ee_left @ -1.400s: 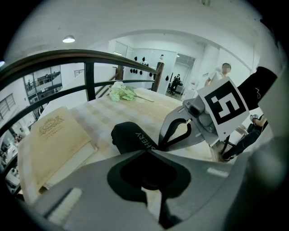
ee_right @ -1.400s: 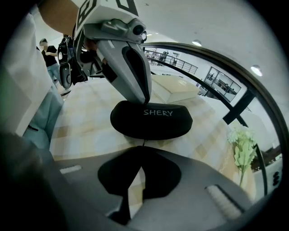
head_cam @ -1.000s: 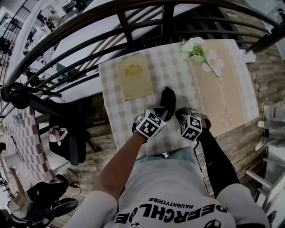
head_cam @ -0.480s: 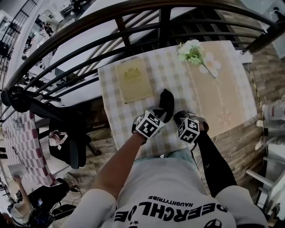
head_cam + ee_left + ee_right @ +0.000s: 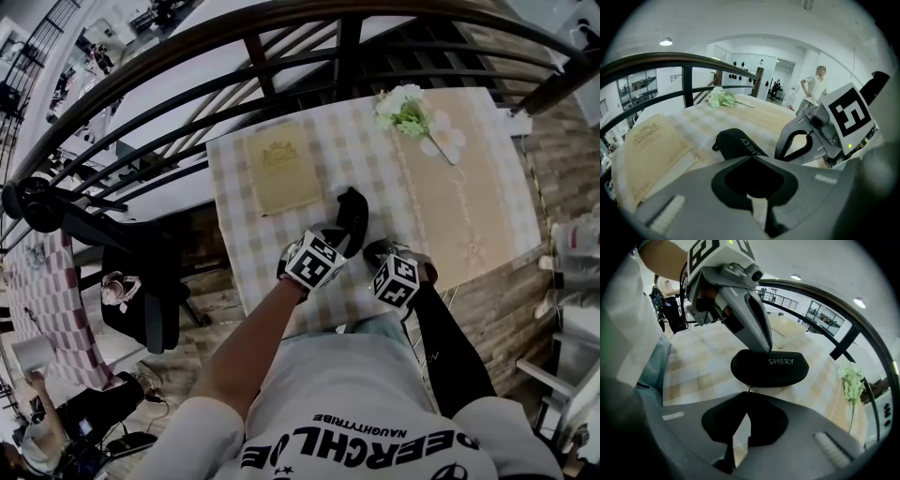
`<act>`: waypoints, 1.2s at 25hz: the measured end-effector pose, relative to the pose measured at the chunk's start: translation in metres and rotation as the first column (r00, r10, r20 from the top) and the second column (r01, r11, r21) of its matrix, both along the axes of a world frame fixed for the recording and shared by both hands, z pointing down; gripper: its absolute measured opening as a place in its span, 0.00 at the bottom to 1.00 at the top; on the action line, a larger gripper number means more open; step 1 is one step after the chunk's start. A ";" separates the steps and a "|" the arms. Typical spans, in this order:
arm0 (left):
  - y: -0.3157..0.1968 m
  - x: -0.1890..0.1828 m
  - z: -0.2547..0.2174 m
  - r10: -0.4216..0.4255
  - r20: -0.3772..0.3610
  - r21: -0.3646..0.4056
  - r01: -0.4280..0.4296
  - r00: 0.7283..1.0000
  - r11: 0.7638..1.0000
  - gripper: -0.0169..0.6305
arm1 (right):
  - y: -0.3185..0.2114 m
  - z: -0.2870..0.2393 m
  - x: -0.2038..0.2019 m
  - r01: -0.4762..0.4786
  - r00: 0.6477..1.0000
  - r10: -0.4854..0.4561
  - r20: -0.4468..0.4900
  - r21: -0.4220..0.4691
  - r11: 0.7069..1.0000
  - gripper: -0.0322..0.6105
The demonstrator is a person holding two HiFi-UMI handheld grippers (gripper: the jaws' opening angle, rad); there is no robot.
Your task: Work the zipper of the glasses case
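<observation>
The glasses case (image 5: 352, 214) lies flat on the table (image 5: 239, 225), just to the right of the beige book (image 5: 281, 167) and a little nearer the person than the book's near corner. It looks like a light, semi-rigid shell with a soft black skin. It would likely slide on the cloth under any tug along the zip, so it needs pinning down while the small tab is pulled. The tab is the place to grip, and the shell's top is the place to brace.

The left gripper (image 5: 752, 158), the one closer to the book, has its jaws together with nothing between them. Their tips touch the top of the case. The right gripper (image 5: 747, 392), farther from the book, also has its jaws closed. A thin dark sliver at their tips runs to the case's near edge. I take it for the zipper pull (image 5: 748, 389), pinched there.
</observation>
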State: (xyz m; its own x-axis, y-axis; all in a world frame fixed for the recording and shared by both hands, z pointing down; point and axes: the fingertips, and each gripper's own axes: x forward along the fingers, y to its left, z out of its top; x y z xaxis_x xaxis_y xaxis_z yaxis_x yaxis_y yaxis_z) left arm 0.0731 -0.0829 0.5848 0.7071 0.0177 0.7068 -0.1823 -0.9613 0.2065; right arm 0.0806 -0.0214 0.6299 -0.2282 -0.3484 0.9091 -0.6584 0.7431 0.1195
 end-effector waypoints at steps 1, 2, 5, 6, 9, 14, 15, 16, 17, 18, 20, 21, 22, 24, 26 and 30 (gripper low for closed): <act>0.000 0.000 0.000 -0.001 0.000 0.000 0.001 1.000 1.000 0.04 | 0.001 0.000 -0.001 0.003 1.000 -0.003 0.001 -0.001 1.000 0.10; 0.000 0.000 0.000 -0.002 0.000 0.000 0.002 1.000 1.000 0.04 | 0.002 -0.001 -0.003 0.005 1.000 -0.005 0.001 -0.001 1.000 0.10; 0.000 -0.001 0.000 -0.006 0.000 -0.001 0.006 1.000 1.000 0.04 | 0.004 -0.002 -0.006 0.007 1.000 -0.007 0.003 0.000 1.000 0.10; 0.000 -0.001 0.000 -0.006 0.000 -0.001 0.006 1.000 1.000 0.04 | 0.005 -0.002 -0.007 0.007 1.000 -0.007 0.005 -0.001 1.000 0.10; -0.001 -0.001 0.000 -0.004 -0.002 0.001 0.004 1.000 1.000 0.04 | 0.007 -0.003 -0.011 0.008 1.000 -0.008 0.013 -0.003 1.000 0.10; -0.001 0.000 -0.001 -0.003 0.000 0.006 0.003 1.000 1.000 0.04 | 0.012 -0.002 -0.026 0.029 0.999 -0.029 0.030 -0.006 1.000 0.10; -0.001 0.001 -0.001 -0.005 0.000 0.007 0.005 1.000 1.000 0.04 | 0.012 -0.002 -0.029 0.030 0.999 -0.029 0.034 -0.004 1.000 0.10; -0.001 0.001 -0.001 -0.008 0.000 0.010 0.008 1.000 1.000 0.04 | 0.012 -0.002 -0.031 0.026 0.999 -0.026 0.039 -0.003 1.000 0.10; -0.001 0.001 -0.002 -0.009 -0.001 0.014 0.009 1.000 1.000 0.04 | 0.012 -0.002 -0.032 0.019 0.999 -0.019 0.047 -0.001 1.000 0.10; -0.001 0.001 -0.003 -0.004 0.001 0.023 0.004 1.000 1.000 0.04 | 0.013 -0.002 -0.031 0.012 0.998 -0.012 0.055 -0.001 1.000 0.10; 0.003 0.001 -0.003 0.020 0.013 0.044 -0.021 1.000 0.999 0.04 | 0.014 -0.004 -0.028 0.009 0.998 -0.009 0.063 0.002 1.000 0.09; 0.005 0.001 -0.003 0.034 0.020 0.054 -0.035 0.999 0.998 0.04 | 0.015 -0.004 -0.025 0.009 0.998 -0.009 0.063 0.004 1.000 0.09; 0.006 0.002 -0.004 0.047 0.028 0.063 -0.048 0.999 0.997 0.04 | 0.016 -0.005 -0.021 0.007 0.998 -0.008 0.063 0.006 1.000 0.09; 0.008 0.006 -0.005 0.075 0.045 0.082 -0.078 0.996 0.994 0.04 | 0.018 -0.006 -0.011 0.001 0.998 -0.001 0.061 0.008 1.000 0.09; 0.011 0.012 -0.006 0.103 0.058 0.104 -0.109 0.993 0.989 0.04 | 0.021 -0.006 0.002 -0.005 0.998 0.005 0.057 0.007 1.000 0.09; 0.011 0.031 -0.010 0.117 0.065 0.124 -0.124 0.991 0.984 0.04 | 0.022 -0.007 0.038 -0.033 0.999 0.032 0.036 0.013 0.999 0.09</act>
State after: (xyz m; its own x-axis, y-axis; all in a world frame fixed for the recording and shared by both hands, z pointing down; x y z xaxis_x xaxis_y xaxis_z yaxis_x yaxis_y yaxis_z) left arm 0.1037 -0.0717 0.5746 0.6635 0.0077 0.7482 -0.0714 -0.9947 0.0736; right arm 0.1189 0.0007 0.6228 -0.2492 -0.3686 0.8956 -0.6863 0.7196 0.1052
